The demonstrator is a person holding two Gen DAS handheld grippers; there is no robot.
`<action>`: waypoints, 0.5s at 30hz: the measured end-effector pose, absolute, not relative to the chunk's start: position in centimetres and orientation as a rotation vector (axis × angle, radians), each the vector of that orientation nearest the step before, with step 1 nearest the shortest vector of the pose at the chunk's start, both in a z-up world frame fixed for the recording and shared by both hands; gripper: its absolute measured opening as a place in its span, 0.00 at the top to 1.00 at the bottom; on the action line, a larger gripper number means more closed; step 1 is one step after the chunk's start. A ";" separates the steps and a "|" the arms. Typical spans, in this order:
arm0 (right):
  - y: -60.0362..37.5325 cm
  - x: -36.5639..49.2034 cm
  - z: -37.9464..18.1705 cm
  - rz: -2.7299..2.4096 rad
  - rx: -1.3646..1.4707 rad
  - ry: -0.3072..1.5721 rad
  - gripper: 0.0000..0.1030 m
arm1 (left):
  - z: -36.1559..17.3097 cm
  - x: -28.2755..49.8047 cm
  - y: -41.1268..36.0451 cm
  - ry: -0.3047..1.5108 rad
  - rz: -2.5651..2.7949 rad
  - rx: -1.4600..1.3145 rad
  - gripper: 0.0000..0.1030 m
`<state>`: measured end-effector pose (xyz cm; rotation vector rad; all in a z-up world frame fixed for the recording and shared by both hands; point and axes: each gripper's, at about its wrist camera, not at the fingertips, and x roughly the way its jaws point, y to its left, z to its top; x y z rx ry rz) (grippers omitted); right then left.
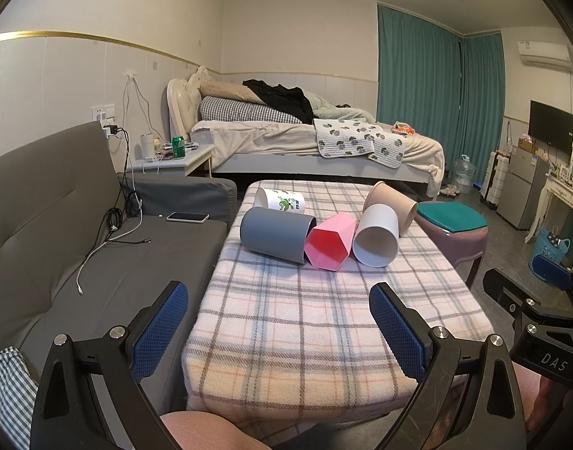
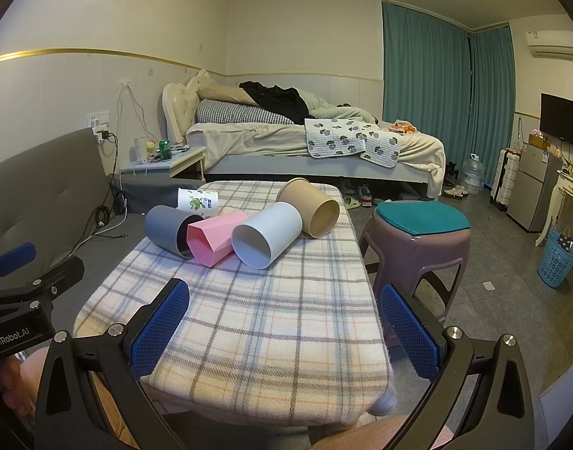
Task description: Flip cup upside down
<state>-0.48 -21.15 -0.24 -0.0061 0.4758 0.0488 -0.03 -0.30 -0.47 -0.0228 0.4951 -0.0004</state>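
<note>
Several cups lie on their sides on a plaid-covered table [image 1: 286,318] [image 2: 267,318]: a grey cup [image 1: 275,233] [image 2: 166,232], a pink hexagonal cup [image 1: 331,242] [image 2: 215,238], a white cup [image 1: 376,240] [image 2: 265,240], a tan cup [image 1: 393,202] [image 2: 310,206] and a white printed cup [image 1: 280,200] [image 2: 198,198]. My left gripper [image 1: 279,303] is open and empty over the table's near end. My right gripper [image 2: 284,303] is open and empty, also short of the cups.
A grey sofa [image 1: 80,232] with a phone [image 1: 187,217] and cables is left of the table. A purple stool [image 2: 417,240] with a green cushion stands to the right. A bed [image 1: 305,138] lies behind. A blue basket [image 2: 558,258] sits far right.
</note>
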 end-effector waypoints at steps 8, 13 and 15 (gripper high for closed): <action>-21.2 -0.5 -0.2 0.050 -0.006 0.476 0.00 | -0.5 0.0 -0.3 0.496 0.000 -0.022 0.03; -21.1 -0.5 -0.3 0.049 -0.006 0.479 0.00 | -1.1 0.0 -0.3 0.504 -0.001 -0.027 0.03; -21.1 -0.4 -0.3 0.049 -0.006 0.479 0.00 | -1.2 0.0 -0.3 0.509 -0.002 -0.032 0.03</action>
